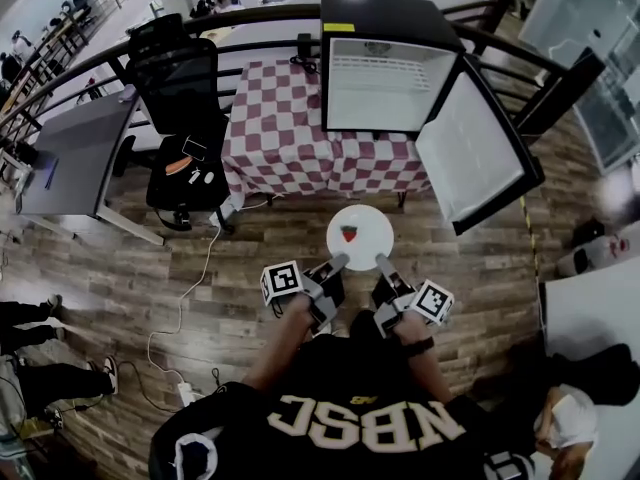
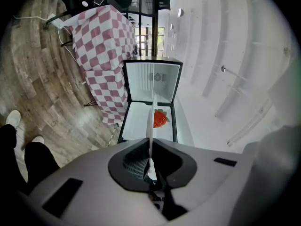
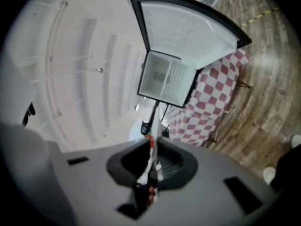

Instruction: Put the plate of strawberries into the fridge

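The person is standing before the fridge (image 1: 385, 63), reaching both arms forward and down from the chest, the left forearm (image 1: 285, 343) and the right forearm (image 1: 415, 353) angling in toward each other. The left gripper (image 1: 337, 265) is pointing forward and slightly to the right, its marker cube turned outward to the left, and it is pinching the near left rim of the plate (image 1: 372, 246). The right gripper (image 1: 382, 263) is mirroring it, pointing forward and slightly to the left and pinching the near right rim. In each gripper view the plate is showing edge-on as a thin white line running between the jaws, which are pressing close on it. The plate is hanging level between the two grippers over the wooden floor (image 1: 250, 258), just in front of the checked table (image 1: 280, 128) and well apart from the fridge standing on it. One strawberry (image 1: 349, 234) is lying near the plate's middle. The fridge is standing with its door (image 1: 478, 153) swung wide to the right, its white inside facing the person.
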A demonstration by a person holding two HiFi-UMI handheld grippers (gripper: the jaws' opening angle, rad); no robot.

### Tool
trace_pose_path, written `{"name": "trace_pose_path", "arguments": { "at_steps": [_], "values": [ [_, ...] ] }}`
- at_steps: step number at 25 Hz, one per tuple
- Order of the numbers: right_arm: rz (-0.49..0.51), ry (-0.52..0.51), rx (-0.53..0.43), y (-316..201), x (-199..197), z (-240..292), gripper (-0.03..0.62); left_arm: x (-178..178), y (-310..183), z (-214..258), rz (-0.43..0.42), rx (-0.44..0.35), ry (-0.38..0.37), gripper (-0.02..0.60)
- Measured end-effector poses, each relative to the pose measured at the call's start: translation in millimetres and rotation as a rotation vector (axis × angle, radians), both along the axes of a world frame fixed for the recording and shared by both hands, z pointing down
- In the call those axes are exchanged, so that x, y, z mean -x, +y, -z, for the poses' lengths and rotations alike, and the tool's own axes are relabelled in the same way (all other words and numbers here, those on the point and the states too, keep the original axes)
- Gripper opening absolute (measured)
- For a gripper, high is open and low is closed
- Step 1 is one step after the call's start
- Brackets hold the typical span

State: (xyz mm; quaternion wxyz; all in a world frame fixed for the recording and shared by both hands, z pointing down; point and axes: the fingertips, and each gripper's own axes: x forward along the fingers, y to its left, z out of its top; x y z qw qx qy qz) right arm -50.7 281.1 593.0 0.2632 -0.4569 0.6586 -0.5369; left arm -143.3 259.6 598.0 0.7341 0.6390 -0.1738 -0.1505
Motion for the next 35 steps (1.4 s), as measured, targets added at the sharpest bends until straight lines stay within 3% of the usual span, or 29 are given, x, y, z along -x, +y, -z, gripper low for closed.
{"name": "trace_pose_path", "arguments": {
  "at_steps": [4,11,17,22,31,35],
  "values": [
    [-0.015,0.006,0.014,3.6,-1.5,0.1,0.038,-7.0,5.6,1.4,-0.017,0.012,0.042,0.029],
    [-0.026,0.002,0.017,-34.1,-13.5,-2.1,0.038,-22.6,-28.5,-3.3,-0.023,-0.019,0.019,0.028],
    [0.032,-0.014,-0.016,-108.3,-33.3,-3.7,0.040,-41.1,-98.0,-5.2,0.021,-0.042,-0.003,0.028],
    [0.074,0.028,-0.064,-179.8,-65.0,14.2,0.040,-72.8,-165.2,18.2,0.067,-0.051,0.042,0.028],
    [0.109,-0.044,-0.138,-278.4,-109.4,39.9,0.040,-121.4,-262.7,37.5,0.112,-0.089,0.032,0.028],
    [0.119,-0.082,-0.107,-302.4,-123.0,38.9,0.040,-136.7,-286.8,34.6,0.131,-0.072,0.024,0.029]
  ]
}}
